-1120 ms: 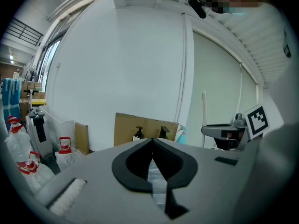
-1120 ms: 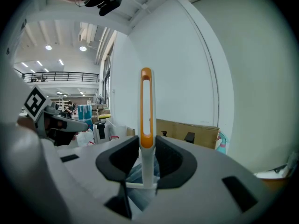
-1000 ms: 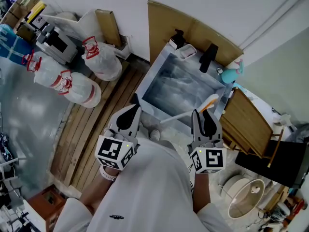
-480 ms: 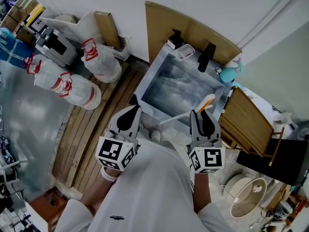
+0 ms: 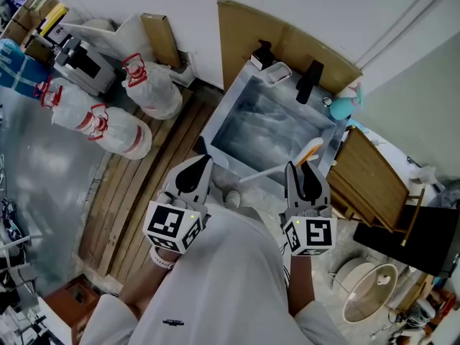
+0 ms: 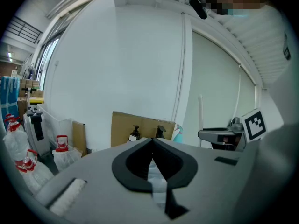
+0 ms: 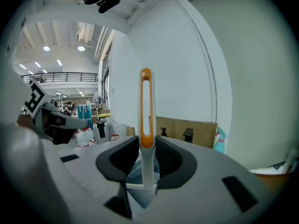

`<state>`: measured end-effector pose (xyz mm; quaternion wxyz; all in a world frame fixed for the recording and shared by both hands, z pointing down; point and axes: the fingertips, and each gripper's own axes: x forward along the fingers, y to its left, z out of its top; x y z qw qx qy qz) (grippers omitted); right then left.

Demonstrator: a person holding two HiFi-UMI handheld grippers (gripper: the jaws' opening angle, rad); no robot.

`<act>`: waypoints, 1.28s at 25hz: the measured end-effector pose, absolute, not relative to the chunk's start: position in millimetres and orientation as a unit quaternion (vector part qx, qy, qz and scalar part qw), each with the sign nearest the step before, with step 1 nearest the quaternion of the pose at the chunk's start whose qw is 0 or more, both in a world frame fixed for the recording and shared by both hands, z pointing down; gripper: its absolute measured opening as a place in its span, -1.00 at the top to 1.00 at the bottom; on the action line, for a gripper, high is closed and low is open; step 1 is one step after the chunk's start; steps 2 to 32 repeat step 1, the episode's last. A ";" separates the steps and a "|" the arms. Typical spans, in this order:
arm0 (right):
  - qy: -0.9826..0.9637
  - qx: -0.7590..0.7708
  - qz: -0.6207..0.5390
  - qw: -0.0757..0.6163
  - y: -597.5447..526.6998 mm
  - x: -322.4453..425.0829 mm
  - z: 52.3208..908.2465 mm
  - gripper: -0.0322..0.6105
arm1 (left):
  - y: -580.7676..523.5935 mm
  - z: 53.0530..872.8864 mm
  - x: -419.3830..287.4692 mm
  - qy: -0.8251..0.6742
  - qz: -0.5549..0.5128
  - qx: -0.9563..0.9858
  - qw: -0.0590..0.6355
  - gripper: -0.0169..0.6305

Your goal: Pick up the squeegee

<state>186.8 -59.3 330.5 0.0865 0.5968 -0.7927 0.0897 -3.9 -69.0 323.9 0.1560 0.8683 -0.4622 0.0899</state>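
Note:
The squeegee (image 5: 307,152) has a white shaft and an orange looped handle end. It hangs over the front right corner of the steel sink (image 5: 228,113). My right gripper (image 5: 301,169) is shut on it, the pads pressing both sides of the shaft. In the right gripper view the squeegee (image 7: 146,101) stands upright between the pads, its orange loop rising above my right gripper (image 7: 145,155). My left gripper (image 5: 200,162) hovers at the sink's front left edge. In the left gripper view, my left gripper (image 6: 152,142) has its tips touching and nothing between them.
A black faucet (image 5: 310,82), a soap bottle (image 5: 264,54) and a teal spray bottle (image 5: 346,107) stand along the sink's back rim before a cardboard sheet (image 5: 248,31). Tied plastic bags (image 5: 109,129) lie left on wooden slats (image 5: 147,185). A wooden cabinet (image 5: 370,182) stands on the right.

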 end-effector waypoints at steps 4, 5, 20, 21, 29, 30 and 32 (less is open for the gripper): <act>-0.793 0.597 0.090 0.086 -59.0 187.3 330.7 0.58 | -68.3 323.7 -3.1 -0.462 0.090 0.869 0.156 0.94; -0.793 0.597 0.090 0.086 -59.0 187.3 330.7 0.58 | -68.3 323.7 -3.1 -0.462 0.090 0.869 0.156 0.94; -0.793 0.597 0.090 0.086 -59.0 187.3 330.7 0.58 | -68.3 323.7 -3.1 -0.462 0.090 0.869 0.156 0.94; -0.793 0.597 0.090 0.086 -59.0 187.3 330.7 0.58 | -68.3 323.7 -3.1 -0.462 0.090 0.869 0.156 0.94; -0.793 0.597 0.090 0.086 -59.0 187.3 330.7 0.58 | -68.3 323.7 -3.1 -0.462 0.090 0.869 0.156 0.94; -0.793 0.597 0.090 0.086 -59.0 187.3 330.7 0.58 | -68.3 323.7 -3.1 -0.462 0.090 0.869 0.156 0.94; -0.793 0.597 0.090 0.086 -59.0 187.3 330.7 0.58 | -68.3 323.7 -3.1 -0.462 0.090 0.869 0.156 0.94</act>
